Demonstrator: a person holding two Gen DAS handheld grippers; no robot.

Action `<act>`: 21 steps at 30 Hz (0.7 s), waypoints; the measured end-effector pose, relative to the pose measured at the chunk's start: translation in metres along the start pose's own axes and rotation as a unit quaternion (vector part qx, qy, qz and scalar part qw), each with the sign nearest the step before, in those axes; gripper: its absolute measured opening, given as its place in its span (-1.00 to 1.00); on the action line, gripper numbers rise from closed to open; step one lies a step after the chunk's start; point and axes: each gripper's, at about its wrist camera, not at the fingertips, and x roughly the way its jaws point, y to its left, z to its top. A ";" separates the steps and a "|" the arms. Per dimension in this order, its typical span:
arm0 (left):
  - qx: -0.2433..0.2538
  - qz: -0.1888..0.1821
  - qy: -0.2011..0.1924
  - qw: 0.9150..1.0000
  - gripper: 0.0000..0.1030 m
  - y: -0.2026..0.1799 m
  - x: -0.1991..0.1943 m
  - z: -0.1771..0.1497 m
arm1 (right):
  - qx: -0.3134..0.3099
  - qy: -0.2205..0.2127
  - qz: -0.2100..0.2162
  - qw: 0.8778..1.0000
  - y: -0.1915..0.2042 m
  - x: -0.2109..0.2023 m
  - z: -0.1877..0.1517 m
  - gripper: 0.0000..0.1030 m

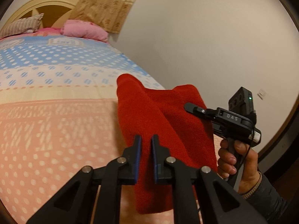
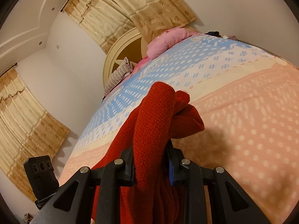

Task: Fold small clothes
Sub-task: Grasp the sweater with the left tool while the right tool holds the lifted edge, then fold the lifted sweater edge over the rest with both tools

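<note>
Between right gripper (image 2: 151, 160) fingers, red garment (image 2: 155, 115).

Open bedspread (image 1: 56, 130) left of red knit (image 1: 158, 112)

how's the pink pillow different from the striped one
The pink pillow is plain pink and plump; the striped pillow has brownish stripes and looks flatter. The pink one lies on the wall side of the bed, the striped one on the other side. Both lie by the headboard.
</note>
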 end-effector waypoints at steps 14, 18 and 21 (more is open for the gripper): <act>0.054 0.101 0.030 0.993 0.37 -0.019 0.034 -0.025 | 0.021 -0.014 -0.021 0.999 -0.029 -0.046 -0.014 -0.51; 0.006 0.063 0.068 0.996 0.48 0.000 0.053 -0.032 | 0.016 -0.013 -0.016 1.000 -0.027 -0.046 -0.015 -0.51; -0.036 0.022 0.086 0.995 0.25 0.016 0.064 -0.037 | 0.018 -0.010 -0.014 1.000 -0.029 -0.043 -0.017 -0.51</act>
